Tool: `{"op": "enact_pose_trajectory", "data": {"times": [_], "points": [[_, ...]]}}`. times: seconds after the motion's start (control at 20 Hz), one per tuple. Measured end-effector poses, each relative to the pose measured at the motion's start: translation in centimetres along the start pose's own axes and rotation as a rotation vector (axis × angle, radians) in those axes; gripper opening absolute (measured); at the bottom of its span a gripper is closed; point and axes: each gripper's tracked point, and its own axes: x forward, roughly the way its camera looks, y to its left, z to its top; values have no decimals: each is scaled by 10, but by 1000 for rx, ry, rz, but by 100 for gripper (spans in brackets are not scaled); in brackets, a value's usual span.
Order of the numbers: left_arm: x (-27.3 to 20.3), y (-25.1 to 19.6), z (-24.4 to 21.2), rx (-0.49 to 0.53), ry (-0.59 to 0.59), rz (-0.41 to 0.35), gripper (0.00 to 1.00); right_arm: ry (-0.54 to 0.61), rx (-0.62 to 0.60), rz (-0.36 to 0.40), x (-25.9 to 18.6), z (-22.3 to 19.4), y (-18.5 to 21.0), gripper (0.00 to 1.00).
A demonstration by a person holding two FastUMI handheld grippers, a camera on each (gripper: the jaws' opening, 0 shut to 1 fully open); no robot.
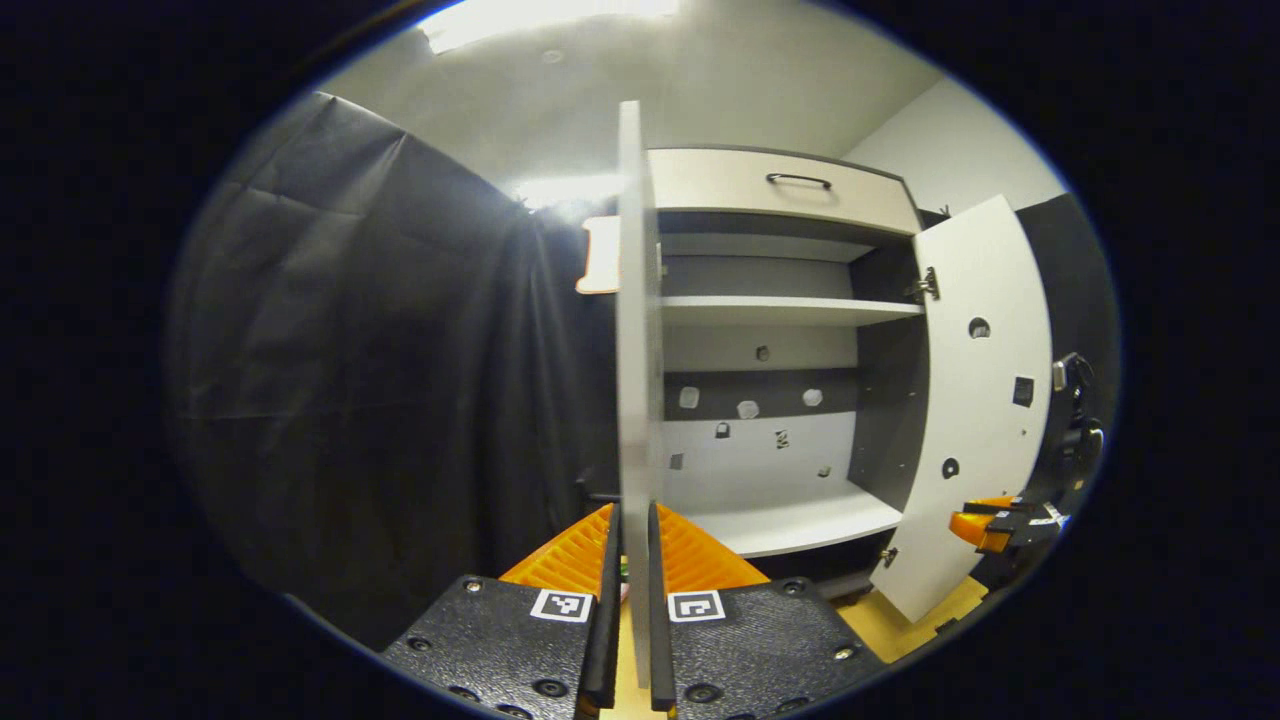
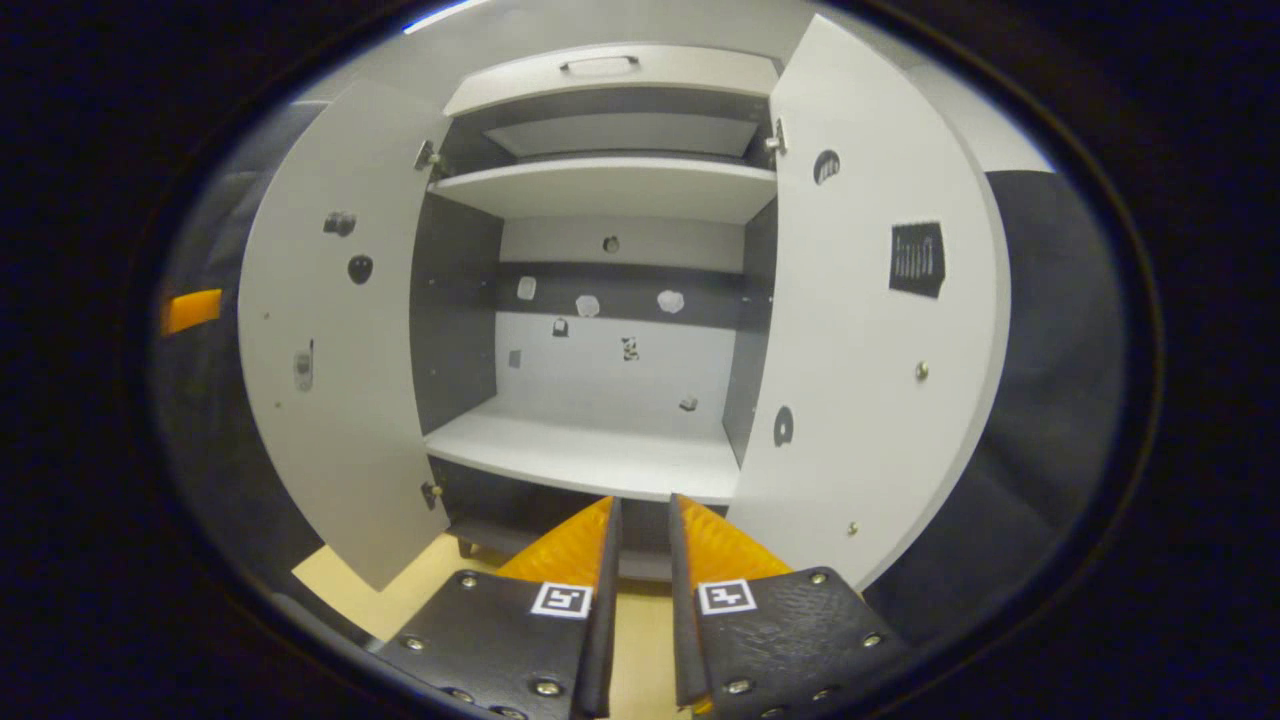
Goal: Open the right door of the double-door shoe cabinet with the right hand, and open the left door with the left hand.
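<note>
Standing swung out edge-on: left door, its free edge sitting in the narrow gap of the left gripper, both fingers pressing against it. Showing bare shelves: shoe cabinet. Hanging fully open: right door. Hovering before it, gripping nothing, fingers narrowly parted: right gripper.
</note>
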Motion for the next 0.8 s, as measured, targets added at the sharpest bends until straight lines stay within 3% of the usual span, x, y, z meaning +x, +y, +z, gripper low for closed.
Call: {"op": "enact_pose_trajectory", "data": {"times": [0.05,0.1,0.15,0.2,0.25,0.3,0.35,0.4,0.45,0.6,0.65,0.8], "points": [[2,-12,1,-11,-5,-41,14,-26,11,10,-2,14,5,24],[4,-21,0,-20,-2,-74,6,-49,15,17,-6,26,8,24],[5,-28,-2,-20,3,-92,14,-74,17,18,-10,37,10,25],[7,-30,-4,-12,7,-102,6,-97,13,27,-14,46,14,27],[5,-32,-3,-5,11,-111,17,-119,6,37,-18,54,18,33],[9,-34,-5,1,13,-116,22,-137,0,42,-21,58,20,48],[10,-38,-6,2,17,-125,43,-144,-8,43,-23,61,21,55],[11,-42,-6,-4,17,-141,64,-150,-15,43,-26,61,22,78],[13,-47,-6,-14,16,-156,84,-154,-18,43,-27,61,24,82],[16,-55,-7,-35,16,-182,96,-164,-24,29,-31,62,20,98],[18,-55,-7,-36,9,-180,100,-168,-21,22,-32,64,19,96],[20,-57,-7,-38,9,-187,98,-174,7,0,-35,66,12,98]]}}
